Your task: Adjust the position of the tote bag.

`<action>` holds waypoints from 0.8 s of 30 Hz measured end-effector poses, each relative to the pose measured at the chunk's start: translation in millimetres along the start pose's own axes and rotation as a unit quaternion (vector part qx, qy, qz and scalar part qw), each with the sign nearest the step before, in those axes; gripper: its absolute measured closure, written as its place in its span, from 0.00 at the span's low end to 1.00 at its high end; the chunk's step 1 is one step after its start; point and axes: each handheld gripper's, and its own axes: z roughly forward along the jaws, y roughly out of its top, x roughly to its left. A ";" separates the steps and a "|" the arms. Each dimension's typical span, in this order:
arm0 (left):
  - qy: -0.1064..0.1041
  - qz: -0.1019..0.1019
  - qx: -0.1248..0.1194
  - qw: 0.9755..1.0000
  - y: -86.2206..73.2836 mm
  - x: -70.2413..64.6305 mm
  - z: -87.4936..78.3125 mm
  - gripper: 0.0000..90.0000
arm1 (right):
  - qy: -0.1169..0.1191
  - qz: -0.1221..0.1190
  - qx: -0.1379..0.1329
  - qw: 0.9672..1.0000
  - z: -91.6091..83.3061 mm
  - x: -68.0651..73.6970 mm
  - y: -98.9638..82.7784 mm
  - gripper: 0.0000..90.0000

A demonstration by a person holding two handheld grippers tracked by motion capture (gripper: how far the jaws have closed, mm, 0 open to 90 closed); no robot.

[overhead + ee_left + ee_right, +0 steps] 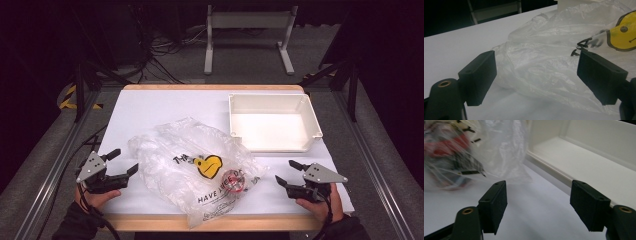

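A crumpled, clear plastic bag [192, 167] printed with a yellow smiley face and black lettering lies spread over the middle of the white table top [145, 107], and a small red and dark object [236, 184] shows through the film close to the bag's near right corner. In the left gripper view the bag [549, 65] bulges up between and beyond the two black jaws, its yellow print at the upper right. Just off the bag's left edge sits the left gripper [126, 162], held in a hand [95, 197] at the near left; its jaws stand spread and released, with nothing clamped, the nearer tip almost at the film. To the right of the bag, a little apart from it, the right gripper [285, 172] rests in the other hand [320, 205], its jaws likewise apart and gripping nothing; in the right gripper view only bare table lies between them. Behind and to the right of the bag stands an empty, shallow, cream-white rectangular plastic tray [274, 97], its near left corner just beside the bag's far edge.
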 end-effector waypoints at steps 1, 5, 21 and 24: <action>0.002 0.000 0.003 1.000 1.3 0.2 2.0 0.19 | 0.008 0.001 -0.001 1.000 2.2 3.5 2.8 0.34; 0.006 0.009 0.029 1.000 6.6 0.2 16.7 0.19 | 0.025 0.001 -0.002 1.000 13.2 11.7 12.2 0.37; 0.051 0.017 0.145 0.988 3.2 8.2 69.8 0.19 | 0.054 0.009 0.053 0.997 47.0 20.8 14.3 0.42; 0.042 0.011 0.149 0.988 2.7 7.6 69.9 0.22 | 0.055 0.016 0.060 0.997 49.1 21.0 13.0 0.42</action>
